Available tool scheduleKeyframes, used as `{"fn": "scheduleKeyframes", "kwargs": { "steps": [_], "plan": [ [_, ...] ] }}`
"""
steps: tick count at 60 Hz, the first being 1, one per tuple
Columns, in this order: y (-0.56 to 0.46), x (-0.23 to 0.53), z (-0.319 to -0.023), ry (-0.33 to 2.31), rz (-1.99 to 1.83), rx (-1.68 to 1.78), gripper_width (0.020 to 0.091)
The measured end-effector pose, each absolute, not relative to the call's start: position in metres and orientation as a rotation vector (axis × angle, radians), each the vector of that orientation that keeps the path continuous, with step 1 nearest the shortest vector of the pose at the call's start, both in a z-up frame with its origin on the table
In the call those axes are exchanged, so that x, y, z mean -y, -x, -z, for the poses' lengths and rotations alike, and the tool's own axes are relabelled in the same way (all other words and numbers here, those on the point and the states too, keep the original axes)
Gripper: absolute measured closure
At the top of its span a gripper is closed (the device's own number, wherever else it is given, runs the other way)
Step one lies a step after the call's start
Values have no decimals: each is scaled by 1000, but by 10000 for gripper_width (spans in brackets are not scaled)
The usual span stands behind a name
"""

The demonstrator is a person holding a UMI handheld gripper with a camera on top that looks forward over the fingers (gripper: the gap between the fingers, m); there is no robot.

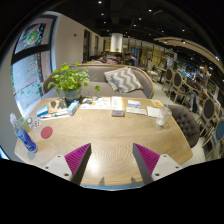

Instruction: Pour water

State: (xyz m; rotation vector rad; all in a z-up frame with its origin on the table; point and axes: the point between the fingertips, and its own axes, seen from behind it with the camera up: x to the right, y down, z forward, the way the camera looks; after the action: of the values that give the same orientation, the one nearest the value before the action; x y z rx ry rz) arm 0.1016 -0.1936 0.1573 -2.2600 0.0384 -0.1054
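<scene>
My gripper (112, 160) hangs above the near edge of a long wooden table (110, 130). Its two fingers, with magenta pads (76, 157), stand wide apart and hold nothing. A clear plastic water bottle (22, 133) with a blue label stands at the table's near left end, well to the left of the fingers. Just beyond it sits a small red round thing (45, 131), perhaps a cup or lid. Only bare tabletop lies between the fingers.
A potted green plant (68, 80) stands at the far left of the table, with papers and books (110, 103) and small items (155, 106) along the far side. A grey chair (186, 122) is at the right, and a sofa with a cushion (123, 80) lies beyond.
</scene>
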Motion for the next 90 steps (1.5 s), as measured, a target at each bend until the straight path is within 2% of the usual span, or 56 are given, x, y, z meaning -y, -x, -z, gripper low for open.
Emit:
{"fn": "scheduleKeyframes", "kwargs": {
  "steps": [5, 13, 30, 43, 56, 61, 68, 76, 82, 90],
  "plan": [
    [-96, 199, -156, 2262, 120, -33, 244],
    [-27, 232, -150, 2274, 137, -4, 242],
    [153, 270, -117, 2273, -1, 130, 249],
    [274, 234, -103, 2174, -117, 215, 245],
    [319, 168, -82, 2114, -144, 146, 252],
    [326, 148, -70, 2104, -120, 122, 322],
    [329, 132, -63, 2090, -100, 132, 566],
    [331, 129, -64, 2107, -101, 136, 649],
    [316, 126, -78, 2094, -4, 141, 726],
    [295, 113, -109, 2070, 138, 233, 729]
  ]
}}
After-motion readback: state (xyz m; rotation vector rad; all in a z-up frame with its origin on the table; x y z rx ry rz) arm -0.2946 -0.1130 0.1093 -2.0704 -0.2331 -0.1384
